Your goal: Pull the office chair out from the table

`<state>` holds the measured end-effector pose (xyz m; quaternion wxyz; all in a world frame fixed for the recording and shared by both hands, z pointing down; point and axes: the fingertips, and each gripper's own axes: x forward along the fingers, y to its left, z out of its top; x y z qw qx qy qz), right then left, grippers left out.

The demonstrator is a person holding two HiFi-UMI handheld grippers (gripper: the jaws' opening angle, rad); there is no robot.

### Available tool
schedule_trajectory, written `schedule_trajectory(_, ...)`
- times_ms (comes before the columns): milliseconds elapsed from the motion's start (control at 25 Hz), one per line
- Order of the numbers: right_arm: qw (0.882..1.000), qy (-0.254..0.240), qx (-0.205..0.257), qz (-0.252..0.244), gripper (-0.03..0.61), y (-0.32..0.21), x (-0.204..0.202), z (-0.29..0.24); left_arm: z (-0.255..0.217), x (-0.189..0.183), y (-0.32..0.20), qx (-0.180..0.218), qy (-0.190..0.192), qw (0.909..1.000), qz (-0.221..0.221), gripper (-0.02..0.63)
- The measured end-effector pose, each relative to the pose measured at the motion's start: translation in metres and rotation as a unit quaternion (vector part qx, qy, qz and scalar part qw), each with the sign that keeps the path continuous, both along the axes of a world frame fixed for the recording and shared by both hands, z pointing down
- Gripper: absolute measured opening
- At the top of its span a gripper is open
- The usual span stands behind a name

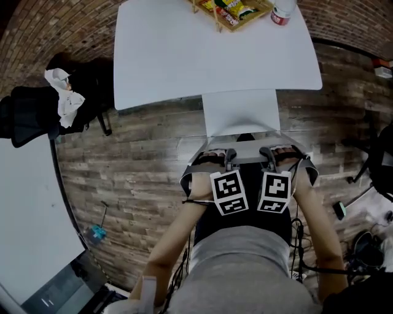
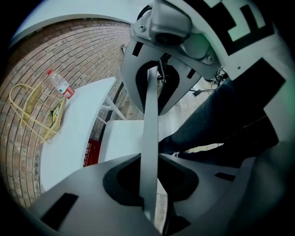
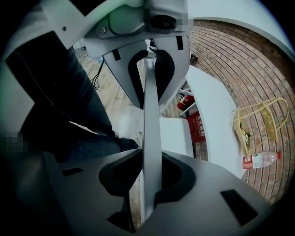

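Low in the middle of the head view, I have both tools on the chair [image 1: 241,115]. The left gripper [image 1: 229,158] and right gripper [image 1: 268,157] sit side by side on the top edge of its back [image 1: 249,147], pointing steeply down, with their marker cubes facing me. Each gripper view shows the same thing running straight up between the jaws (a thin grey strip, the back's edge seen end on). Both pairs of jaws are pinched onto it from either side.

The chair's white seat lies just below the table [image 1: 184,61] in the frame. Its far edge meets the table's near edge, and I cannot tell whether it reaches under. The table fills the top centre. At its upper edge stand a basket [image 1: 228,11] of snack packets and, just right of it, a bottle [image 1: 282,12] with a red label. At the left edge a black chair [image 1: 37,113] carries a crumpled white cloth [image 1: 64,92]. A second white tabletop [image 1: 27,208] takes the lower left corner. Wood planks cover the floor [image 1: 141,153].
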<state>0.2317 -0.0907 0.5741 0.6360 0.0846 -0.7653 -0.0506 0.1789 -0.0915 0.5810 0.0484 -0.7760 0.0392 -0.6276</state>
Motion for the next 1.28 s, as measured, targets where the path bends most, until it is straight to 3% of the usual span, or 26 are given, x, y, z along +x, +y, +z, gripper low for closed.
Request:
schedule_trajectory(520,0.999,-0.012,-0.014,0.027,0.087,0.127,-0.029,-0.001,0.000,-0.029,0.125,-0.005,0.001,0.9998,0.021,0.084)
schedule_trajectory(1000,0.999,-0.021,-0.020,0.014,0.086,0.193,-0.031,-0.003,0.000,-0.031,0.192,-0.014,-0.004,0.9999,0.001,0.086)
schedule_trajectory(1280,0.999,-0.029,-0.008,0.012,0.087,0.210,-0.034,-0.001,0.002,-0.034,0.208,0.001,0.016,0.9998,-0.009,0.087)
